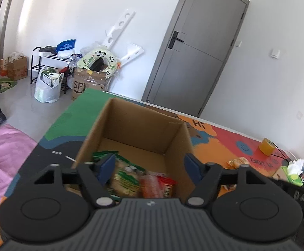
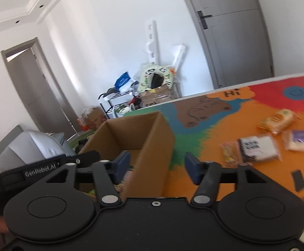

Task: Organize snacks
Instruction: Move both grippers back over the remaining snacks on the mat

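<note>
An open cardboard box [image 1: 131,123] stands on a colourful play mat [image 1: 225,138]. Inside it lie a green snack packet [image 1: 124,179] and a red-orange packet [image 1: 158,185]. My left gripper [image 1: 149,163] hangs open over the box's near end, its blue pads wide apart above the packets and gripping nothing. My right gripper [image 2: 157,160] is open too, straddling the box's right wall [image 2: 152,138] with nothing held. To its right on the mat lie a yellow packet [image 2: 277,120], a black-and-white packet [image 2: 256,147], a purple-and-white packet [image 2: 302,141] and a small clear packet [image 2: 228,151].
A yellow block [image 1: 267,146] with a cable and a green tissue box [image 1: 294,173] sit at the mat's far right. Another snack packet [image 1: 236,162] lies right of the box. Pink bedding [image 1: 5,156] lies to the left. Bags and cartons clutter the floor by the wall [image 1: 89,77].
</note>
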Available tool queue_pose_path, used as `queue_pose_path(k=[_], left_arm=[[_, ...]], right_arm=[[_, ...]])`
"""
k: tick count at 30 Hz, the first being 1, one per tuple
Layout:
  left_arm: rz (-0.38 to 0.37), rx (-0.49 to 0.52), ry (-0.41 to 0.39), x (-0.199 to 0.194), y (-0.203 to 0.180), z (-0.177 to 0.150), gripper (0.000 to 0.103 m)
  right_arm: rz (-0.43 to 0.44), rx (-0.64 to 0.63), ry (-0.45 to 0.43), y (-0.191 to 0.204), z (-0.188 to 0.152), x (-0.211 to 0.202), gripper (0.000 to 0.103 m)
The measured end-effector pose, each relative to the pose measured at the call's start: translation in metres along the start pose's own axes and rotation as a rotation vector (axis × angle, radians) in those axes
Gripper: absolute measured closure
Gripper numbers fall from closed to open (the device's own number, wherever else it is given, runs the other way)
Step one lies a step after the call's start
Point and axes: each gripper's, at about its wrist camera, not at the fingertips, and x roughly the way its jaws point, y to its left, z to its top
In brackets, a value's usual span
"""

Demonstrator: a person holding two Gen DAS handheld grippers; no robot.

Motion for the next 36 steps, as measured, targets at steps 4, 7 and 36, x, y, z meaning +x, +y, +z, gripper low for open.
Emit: queue_pose_path(k=[4, 7, 36], left_arm=[[-0.030, 0.007, -0.001, 0.000, -0.013, -0.007, 0.027], [-0.039, 0.016, 0.003, 0.000, -0.022, -0.013, 0.027], [-0.165, 0.172, 0.085, 0.004, -0.122, -0.053, 0.027]], right_arm=[[-0.044, 0.002, -0.018, -0.011, -0.006, -0.014, 0.024], [-0.086, 0.006, -0.066, -0.020, -0.011, -0.028, 0.020], [-0.241, 0.123, -0.105, -0.102, -0.043, -0.100, 0.009]])
